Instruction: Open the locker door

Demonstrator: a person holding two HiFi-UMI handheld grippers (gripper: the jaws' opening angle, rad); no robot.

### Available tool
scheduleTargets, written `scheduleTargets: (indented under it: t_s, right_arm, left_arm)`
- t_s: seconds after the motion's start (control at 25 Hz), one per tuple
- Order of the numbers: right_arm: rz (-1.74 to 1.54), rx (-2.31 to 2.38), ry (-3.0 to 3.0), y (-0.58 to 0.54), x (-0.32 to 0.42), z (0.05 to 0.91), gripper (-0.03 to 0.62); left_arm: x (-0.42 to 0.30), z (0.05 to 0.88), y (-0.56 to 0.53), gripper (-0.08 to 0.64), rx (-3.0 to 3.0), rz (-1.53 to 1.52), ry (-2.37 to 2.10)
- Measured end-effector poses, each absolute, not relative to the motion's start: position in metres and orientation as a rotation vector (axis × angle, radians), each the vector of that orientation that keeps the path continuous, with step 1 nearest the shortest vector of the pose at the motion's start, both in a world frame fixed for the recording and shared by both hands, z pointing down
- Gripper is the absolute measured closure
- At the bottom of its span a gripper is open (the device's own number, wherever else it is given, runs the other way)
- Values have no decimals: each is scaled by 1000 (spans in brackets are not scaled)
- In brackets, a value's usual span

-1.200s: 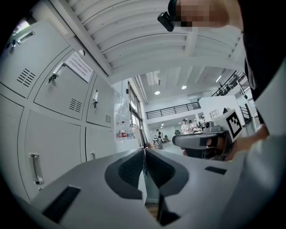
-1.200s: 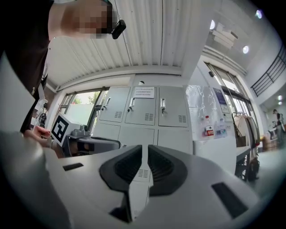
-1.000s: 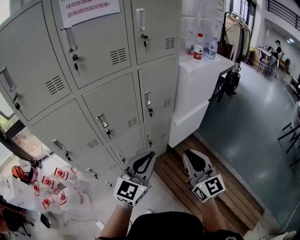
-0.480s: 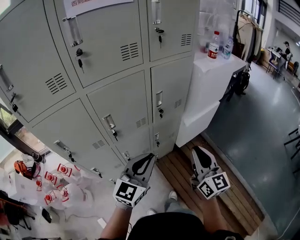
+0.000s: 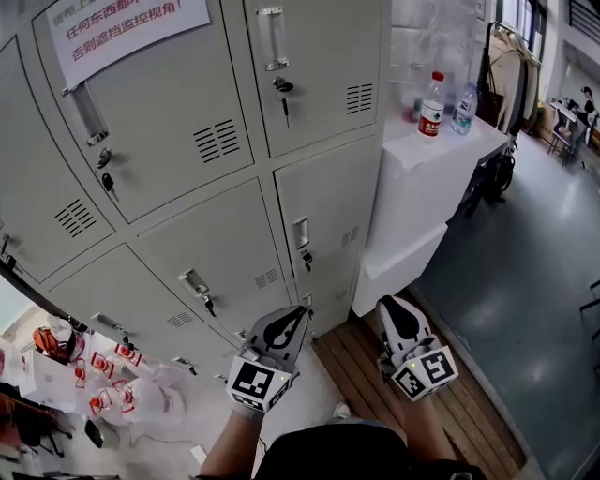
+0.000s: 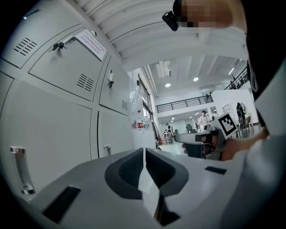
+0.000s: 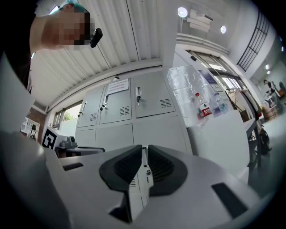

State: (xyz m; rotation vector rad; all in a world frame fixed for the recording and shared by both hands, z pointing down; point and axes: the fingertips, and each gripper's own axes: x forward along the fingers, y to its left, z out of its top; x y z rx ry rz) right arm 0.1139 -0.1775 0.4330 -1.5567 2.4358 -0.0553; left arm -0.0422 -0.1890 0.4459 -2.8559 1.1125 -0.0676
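A bank of grey lockers (image 5: 225, 141) fills the head view, every door closed, each with a handle and a key in its lock. The right column's middle door (image 5: 333, 211) has its handle (image 5: 301, 232) just above my grippers. My left gripper (image 5: 298, 315) is shut and empty, pointing at the lower doors without touching them. My right gripper (image 5: 385, 306) is shut and empty, beside the lockers' right edge. In the left gripper view the left gripper (image 6: 144, 151) runs level along the doors (image 6: 53, 125). The right gripper (image 7: 145, 148) faces the lockers (image 7: 134, 107) from a short distance.
A white cabinet (image 5: 427, 178) stands against the lockers' right side, with two bottles (image 5: 431, 105) on top. A wooden slat platform (image 5: 469, 412) lies underfoot. Plastic bags with red items (image 5: 103, 389) sit on the floor at the lower left. A paper notice (image 5: 131, 28) hangs on an upper door.
The lockers have come nearer and shifted in the head view as the person and both grippers moved towards them. Both grippers stay shut and empty.
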Motion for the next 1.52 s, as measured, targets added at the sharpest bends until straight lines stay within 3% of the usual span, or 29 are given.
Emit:
scheduleTargets:
  t_s: [0.56, 1.28, 1.52]
  right_arm:
    - [11, -1358, 2504, -262, 116, 399, 535]
    - [676, -1164, 2404, -311, 30, 184, 532]
    - [859, -1131, 2445, -323, -7, 131, 407]
  left_arm:
    - [-28, 406, -257, 531, -2725, -48, 1209]
    - [-81, 272, -307, 529, -2342, 68, 1157]
    - [-97, 248, -313, 529, -2280, 101, 1184]
